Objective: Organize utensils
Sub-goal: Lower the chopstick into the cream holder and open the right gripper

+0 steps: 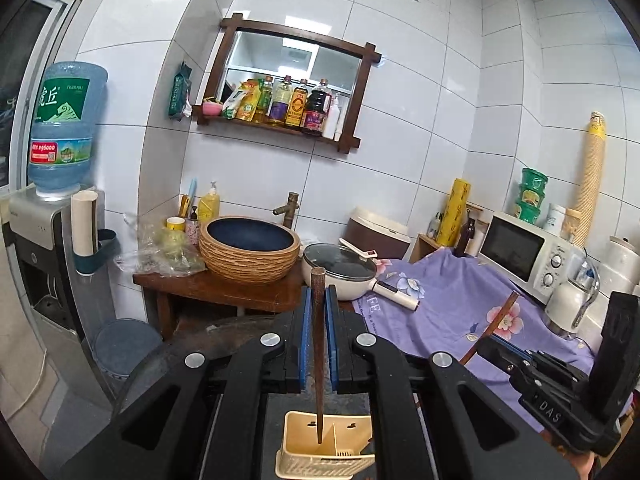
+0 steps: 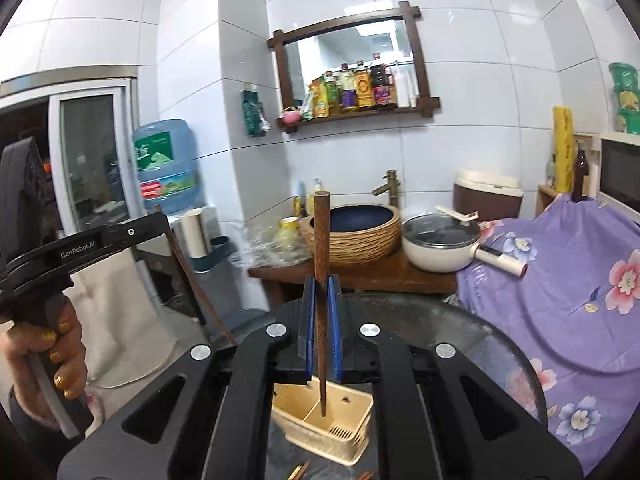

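black linkage arms of the left gripper (image 1: 319,336) fill the bottom of its own view, blue pads (image 1: 306,336) drawn narrow and clamped on a dark wooden chopstick (image 1: 319,344). stick stands near upright, blunt square end up, tapered tip down over the left compartment of a cream plastic utensil holder (image 1: 308,460); whether the tip touches the holder, cannot tell.

right gripper (image 2: 321,332) same build, blue pads (image 2: 309,332) narrow on a second dark wooden chopstick (image 2: 321,300), round butt up, point down inside the rim line of the utensil holder (image 2: 360,404). holder is box-shaped, divided by a partition, slotted drain grid at the bottom, two hanging holes in one wall.

holder sits on a round dark table top (image 2: 460,320), dull and scuffed.

cross views: left view shows the right gripper (image 1: 496,344) from the side, gripping its chopstick (image 1: 492,328) tilted. right view shows the left gripper (image 2: 160,224) side on with its stick (image 2: 196,280) slanting, and the person's left hand (image 2: 52,356) on the grip, gold-painted nails. only the right view shows pale wooden pieces (image 2: 298,472) at the bottom edge, too cropped to identify.

behind: woven-pattern basin (image 1: 250,248) with dark blue inside, white lidded pan (image 1: 340,272), purple floral cloth (image 1: 460,312).
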A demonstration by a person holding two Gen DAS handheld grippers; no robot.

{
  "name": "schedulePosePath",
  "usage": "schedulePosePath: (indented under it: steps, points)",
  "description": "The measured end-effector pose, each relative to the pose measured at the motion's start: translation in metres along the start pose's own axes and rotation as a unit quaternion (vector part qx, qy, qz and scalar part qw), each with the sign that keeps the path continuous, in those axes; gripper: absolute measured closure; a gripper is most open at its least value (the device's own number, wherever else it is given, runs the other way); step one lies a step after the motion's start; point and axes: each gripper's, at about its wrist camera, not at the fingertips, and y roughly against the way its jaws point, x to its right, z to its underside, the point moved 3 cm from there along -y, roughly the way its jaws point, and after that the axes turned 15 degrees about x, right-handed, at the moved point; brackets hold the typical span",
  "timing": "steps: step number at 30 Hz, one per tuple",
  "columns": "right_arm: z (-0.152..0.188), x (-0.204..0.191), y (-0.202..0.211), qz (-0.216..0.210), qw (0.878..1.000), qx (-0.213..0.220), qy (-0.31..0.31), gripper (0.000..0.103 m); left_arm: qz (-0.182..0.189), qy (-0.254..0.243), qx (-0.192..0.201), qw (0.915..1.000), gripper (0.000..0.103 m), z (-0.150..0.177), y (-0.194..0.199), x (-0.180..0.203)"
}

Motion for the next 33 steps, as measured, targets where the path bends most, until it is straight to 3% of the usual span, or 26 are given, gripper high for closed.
schedulePosePath:
  steps: [16,33]
  points:
    - [0.102,0.019,-0.036,0.019,0.996,-0.086,-0.029,0.096,-0.022,0.009,-0.09,0.9957,0.096,0.113,-0.043,-0.021]
    - [0.124,0.032,-0.043,0.034,0.994,-0.1,-0.037,0.096,-0.026,0.001,-0.119,0.9926,0.096,0.14,-0.051,-0.024]
